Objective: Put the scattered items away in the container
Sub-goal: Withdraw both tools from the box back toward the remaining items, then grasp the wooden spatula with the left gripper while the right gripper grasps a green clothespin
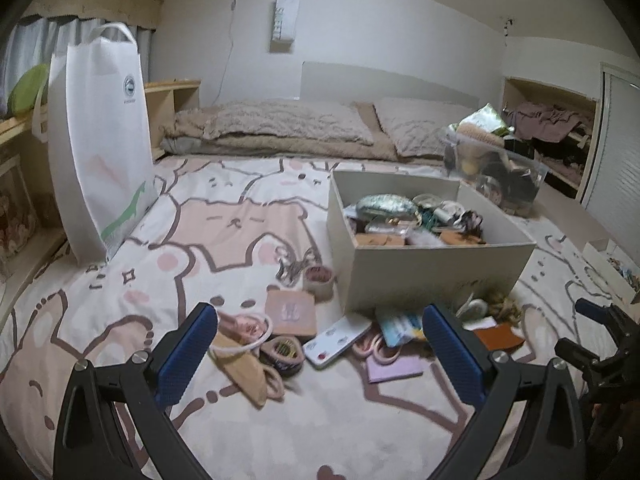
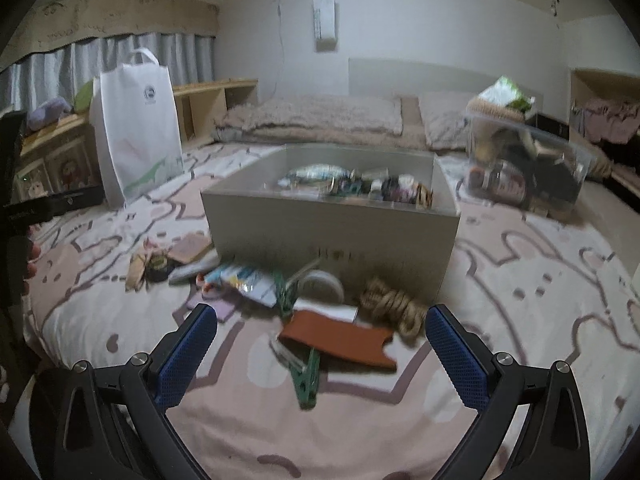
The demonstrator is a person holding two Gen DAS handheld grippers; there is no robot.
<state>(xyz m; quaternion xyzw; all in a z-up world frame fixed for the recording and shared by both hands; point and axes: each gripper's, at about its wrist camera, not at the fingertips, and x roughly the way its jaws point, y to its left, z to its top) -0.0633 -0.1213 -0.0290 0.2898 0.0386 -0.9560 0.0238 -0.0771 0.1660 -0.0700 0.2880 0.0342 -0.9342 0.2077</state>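
Nearest the right wrist camera, a green clothes peg (image 2: 307, 380) lies on the bedspread (image 2: 540, 300), between the blue pads of the right gripper (image 2: 322, 344). Its jaws stand wide apart and hold nothing. Just beyond the peg lies a flat rust-brown pouch (image 2: 340, 340), with a coil of tan rope (image 2: 394, 308) beside it and a roll of tape (image 2: 322, 284) close to the box wall. The gripper appears lined up on this cluster, low and open, presumably to take the peg or pouch first.

The left gripper (image 1: 320, 340) is likewise open and empty, hovering above a second cluster: a white phone-like case (image 1: 336, 340), a pinkish card box (image 1: 290, 314), a tan cloth item (image 1: 244, 372) and a lilac notepad (image 1: 394, 370). Other small pieces there are too blurred to name.

The container, an open white cardboard box (image 2: 332, 232), stands on the bed just behind both clusters, already holding a heap of mixed oddments. Items lie against its near wall, so they sit within a short lift of the opening. Judged from this, the tidying is partly done, with well over a dozen pieces outstanding.

A white tote bag (image 1: 100, 140) stands upright well to the left, and a clear plastic bin (image 2: 528, 172) sits behind on the right; neither seems involved.
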